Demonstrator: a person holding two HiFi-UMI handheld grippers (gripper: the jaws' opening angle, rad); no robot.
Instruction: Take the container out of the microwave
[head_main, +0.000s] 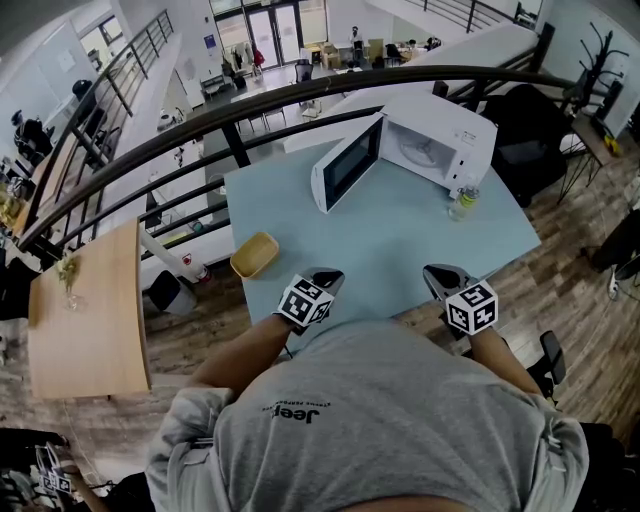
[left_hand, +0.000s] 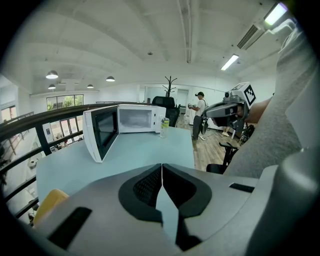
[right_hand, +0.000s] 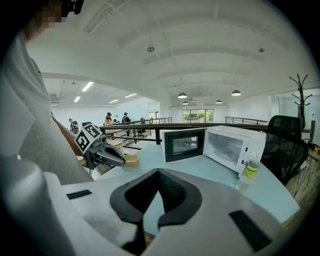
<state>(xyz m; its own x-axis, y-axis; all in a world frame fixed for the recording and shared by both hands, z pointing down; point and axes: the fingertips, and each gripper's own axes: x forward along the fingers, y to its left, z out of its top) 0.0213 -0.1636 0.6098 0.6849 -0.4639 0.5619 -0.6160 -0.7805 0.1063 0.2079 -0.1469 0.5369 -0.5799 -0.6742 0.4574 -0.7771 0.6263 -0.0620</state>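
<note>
A white microwave (head_main: 440, 140) stands at the far side of the light blue table (head_main: 400, 250) with its door (head_main: 345, 162) swung wide open; its cavity (right_hand: 227, 145) looks empty. A shallow yellow container (head_main: 255, 254) lies on the table's near left corner, also seen as the yellow container (right_hand: 131, 160) past the left gripper (right_hand: 107, 155). My left gripper (head_main: 330, 273) and right gripper (head_main: 435, 270) hover over the table's near edge, both shut with nothing between the jaws. From each gripper's own view the left gripper (left_hand: 161, 167) and right gripper (right_hand: 159, 172) point toward the microwave.
A clear bottle with a yellow-green label (head_main: 463, 200) stands on the table just right of the microwave. A dark curved railing (head_main: 250, 110) runs behind the table. A wooden table (head_main: 85, 310) is at the left, and a black office chair (right_hand: 285, 140) at the far right.
</note>
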